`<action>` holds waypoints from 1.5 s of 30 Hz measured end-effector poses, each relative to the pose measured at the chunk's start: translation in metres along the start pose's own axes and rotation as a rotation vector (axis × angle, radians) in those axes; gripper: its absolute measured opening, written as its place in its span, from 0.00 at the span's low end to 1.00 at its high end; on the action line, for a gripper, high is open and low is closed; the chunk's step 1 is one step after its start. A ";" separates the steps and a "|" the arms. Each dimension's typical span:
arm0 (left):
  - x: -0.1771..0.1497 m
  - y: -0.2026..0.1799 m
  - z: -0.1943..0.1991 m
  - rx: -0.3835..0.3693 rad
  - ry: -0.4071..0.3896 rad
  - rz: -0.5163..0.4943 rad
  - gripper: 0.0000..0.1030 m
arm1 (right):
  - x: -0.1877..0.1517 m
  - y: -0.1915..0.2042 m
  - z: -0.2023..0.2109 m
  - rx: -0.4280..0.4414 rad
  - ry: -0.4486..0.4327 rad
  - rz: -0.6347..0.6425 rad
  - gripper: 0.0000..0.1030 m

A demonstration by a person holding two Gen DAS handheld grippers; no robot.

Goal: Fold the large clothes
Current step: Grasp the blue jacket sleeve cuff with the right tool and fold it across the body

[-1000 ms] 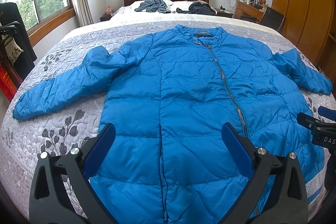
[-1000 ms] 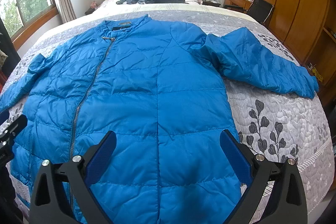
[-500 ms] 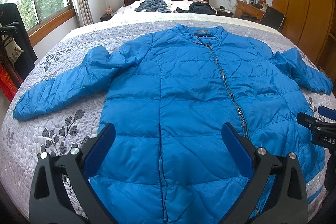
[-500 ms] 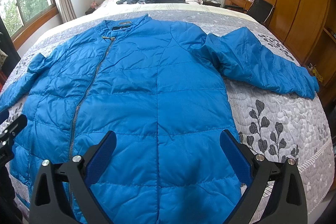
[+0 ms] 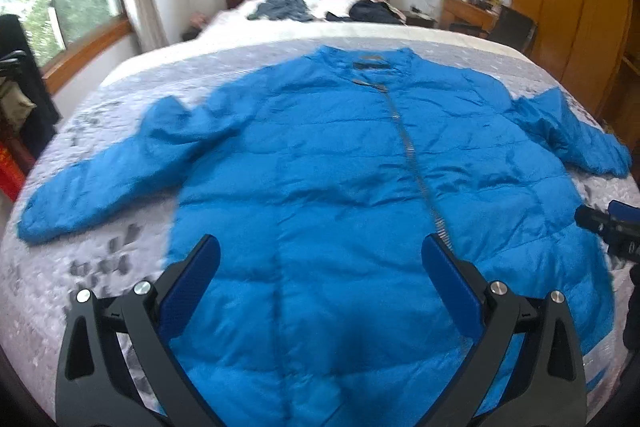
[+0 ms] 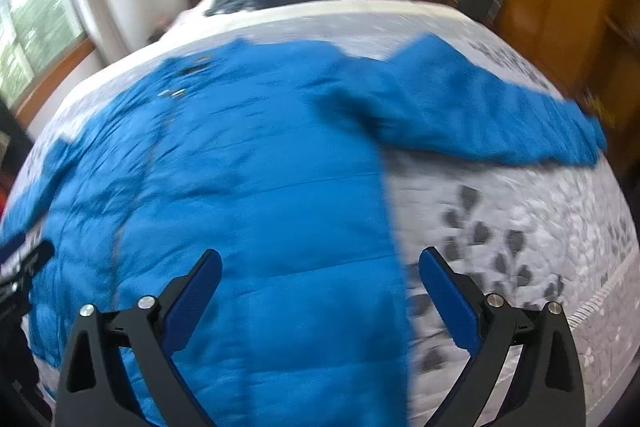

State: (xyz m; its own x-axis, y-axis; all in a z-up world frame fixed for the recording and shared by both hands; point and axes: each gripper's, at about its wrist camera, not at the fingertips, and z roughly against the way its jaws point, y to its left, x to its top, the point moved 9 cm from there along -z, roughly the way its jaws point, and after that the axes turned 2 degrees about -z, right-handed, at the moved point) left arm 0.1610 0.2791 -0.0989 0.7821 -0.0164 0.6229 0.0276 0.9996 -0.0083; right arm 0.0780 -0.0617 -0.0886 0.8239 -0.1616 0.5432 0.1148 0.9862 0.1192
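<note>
Jacket (image 5: 340, 195) flat on bed (image 5: 100, 247), lower frame. Left claw (image 5: 320, 263) and right claw (image 6: 320, 267) both apart, empty. Risk: slippery puffy fabric sliding out, sleeve (image 6: 500, 115) dragging.

text: none readable | right gripper (image 5: 616, 231) edge: white marks, blurred past reading | jacket (image 5: 360, 187) collar label: too small to read | red item (image 5: 10, 171) at left: yellow marks, illegible

Right wrist view motion-blurred, jacket (image 6: 248, 179) hem cut off at bottom edge, quilt (image 6: 520, 227) pattern smeared
</note>
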 end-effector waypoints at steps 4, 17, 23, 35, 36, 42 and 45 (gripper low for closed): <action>0.022 -0.022 -0.025 -0.047 0.044 0.013 0.97 | 0.021 -0.087 -0.019 -0.021 0.054 -0.173 0.96; 0.088 -0.113 -0.087 -0.074 0.021 -0.047 0.97 | 0.081 -0.322 -0.077 -0.072 0.128 -0.598 0.95; 0.094 -0.132 -0.097 -0.082 0.015 -0.062 0.97 | 0.104 -0.345 -0.095 -0.147 0.123 -0.590 0.91; 0.091 -0.103 -0.090 -0.078 0.029 -0.037 0.97 | 0.124 -0.350 -0.076 -0.148 0.043 -0.598 0.10; 0.090 -0.098 -0.090 -0.072 0.027 -0.038 0.97 | 0.127 -0.345 -0.070 -0.142 0.030 -0.590 0.09; 0.086 -0.065 -0.082 -0.060 0.028 -0.002 0.97 | 0.156 -0.288 -0.034 -0.026 -0.062 -0.504 0.07; 0.085 -0.045 -0.077 -0.046 0.018 0.020 0.97 | 0.175 -0.237 -0.014 0.049 -0.110 -0.416 0.07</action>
State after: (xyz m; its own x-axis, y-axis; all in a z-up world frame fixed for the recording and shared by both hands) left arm 0.2745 0.2310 -0.1056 0.7938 0.0030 0.6082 0.0401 0.9976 -0.0573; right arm 0.2029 -0.3233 -0.0336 0.6489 -0.5502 0.5256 0.3958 0.8340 0.3844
